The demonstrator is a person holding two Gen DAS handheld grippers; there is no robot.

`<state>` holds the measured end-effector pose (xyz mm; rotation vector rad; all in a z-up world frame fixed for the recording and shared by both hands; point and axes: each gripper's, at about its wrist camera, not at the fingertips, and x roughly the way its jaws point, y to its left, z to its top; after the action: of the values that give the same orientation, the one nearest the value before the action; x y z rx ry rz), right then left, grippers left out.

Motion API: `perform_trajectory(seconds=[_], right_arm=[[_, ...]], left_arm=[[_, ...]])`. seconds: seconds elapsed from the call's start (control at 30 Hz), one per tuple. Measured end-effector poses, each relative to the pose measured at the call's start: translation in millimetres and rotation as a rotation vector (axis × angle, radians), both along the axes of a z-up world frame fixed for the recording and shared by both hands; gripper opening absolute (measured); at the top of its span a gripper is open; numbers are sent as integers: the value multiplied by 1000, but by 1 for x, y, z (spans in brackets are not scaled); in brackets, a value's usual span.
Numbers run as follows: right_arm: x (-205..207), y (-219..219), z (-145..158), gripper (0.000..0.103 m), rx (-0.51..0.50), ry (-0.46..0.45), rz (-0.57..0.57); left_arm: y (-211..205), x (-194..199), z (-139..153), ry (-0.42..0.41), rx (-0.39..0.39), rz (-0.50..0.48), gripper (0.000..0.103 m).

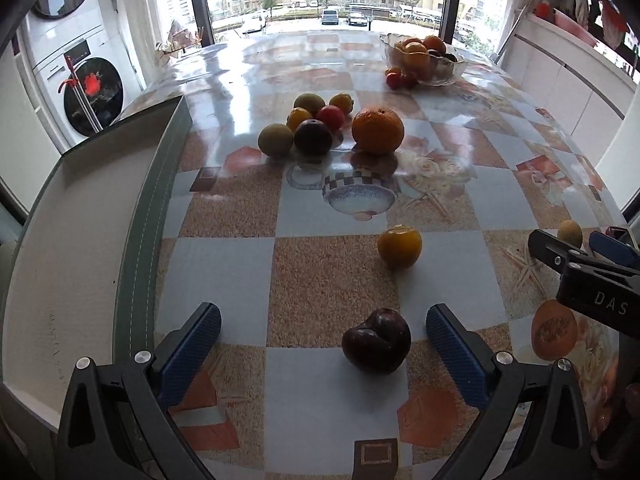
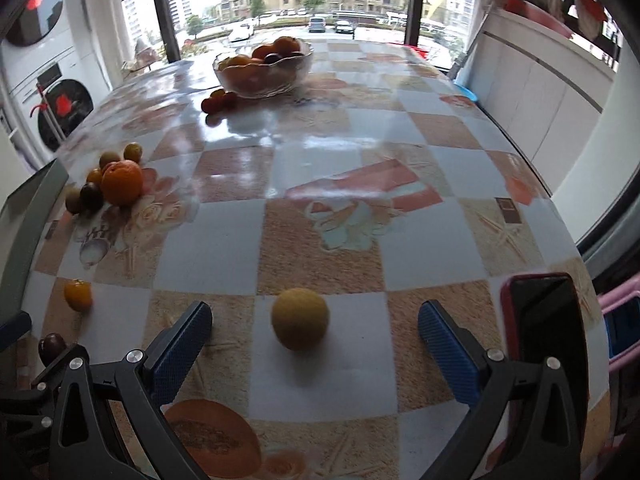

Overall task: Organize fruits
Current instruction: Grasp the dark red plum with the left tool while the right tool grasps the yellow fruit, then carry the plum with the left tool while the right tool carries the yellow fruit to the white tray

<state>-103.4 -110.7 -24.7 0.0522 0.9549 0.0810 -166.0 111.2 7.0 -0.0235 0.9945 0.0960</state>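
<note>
Lying between left tool [image 1: 323,344] fingers: dark plum [image 1: 376,340].

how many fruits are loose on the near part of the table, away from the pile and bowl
3: a dark plum between the left fingers, a yellow-orange fruit just beyond it, and a round yellow fruit between the right fingers.

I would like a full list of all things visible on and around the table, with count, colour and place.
dark plum: one, dark red, between the left fingers
yellow-green fruit: one, between the right fingers
small orange fruit: one, mid-table
fruit pile: about seven, mixed colours, beside the tray
glass bowl: one, clear, holding fruit, far side
cherry tomatoes: few, red, beside the bowl
tray: one, green-edged, left
phone: one, red case, right edge
left hand-held gripper: open
right hand-held gripper: open
</note>
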Motion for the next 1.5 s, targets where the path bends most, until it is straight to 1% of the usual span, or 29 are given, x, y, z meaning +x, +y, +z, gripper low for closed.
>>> perform_trajectory(seconds=[0.07, 0.1, 0.13, 0.17, 0.2, 0.23, 0.27, 0.3, 0.37, 0.47, 0.63, 0.73, 0.83, 1.0, 1.2, 1.37, 1.5], right_arm=[[-2, 4, 1, 97, -8, -4, 20], [-4, 6, 2, 91, -8, -11, 29], [-6, 7, 4, 80, -9, -18, 37], [-8, 8, 6, 74, -9, -25, 45], [-8, 9, 8, 58, -4, -28, 53], [-9, 10, 9, 40, 4, -28, 65], [-8, 10, 11, 32, 16, -22, 75], [-9, 9, 12, 27, 48, -12, 85], [-10, 5, 14, 27, 121, 2, 96], [-17, 2, 15, 27, 191, 5, 99], [-23, 8, 21, 27, 223, 17, 118], [-22, 18, 27, 27, 243, 24, 137], [-22, 31, 34, 27, 259, 25, 165], [-23, 76, 50, 27, 256, 16, 263], [-25, 143, 70, 27, 267, 11, 410], [-27, 205, 83, 27, 285, 19, 525], [-28, 245, 89, 27, 305, 29, 588]], left_arm=[[-4, -4, 2, -12, -11, -23, 88], [-5, -6, 2, -17, -34, -35, 77], [-7, -7, 2, -23, -34, -38, 67], [-9, -9, 4, -27, -31, -48, 60], [-11, -10, 6, -30, -38, -58, 46], [-11, -11, 7, -31, -39, -58, 32], [-10, -11, 8, -34, -46, -60, 31], [-9, -12, 9, -34, -57, -61, 31], [-1, -14, 11, -36, -116, -53, 31], [9, -22, 19, -56, -149, -45, 31], [21, -30, 39, -119, -134, -38, 31], [36, -34, 52, -154, -133, -9, 31], [56, -37, 61, -184, -116, 36, 31], [99, -44, 67, -211, -74, 135, 31], [151, -51, 54, -194, -28, 245, 31], [184, -57, 38, -168, -36, 309, 31], [200, -57, 27, -154, -50, 331, 31]])
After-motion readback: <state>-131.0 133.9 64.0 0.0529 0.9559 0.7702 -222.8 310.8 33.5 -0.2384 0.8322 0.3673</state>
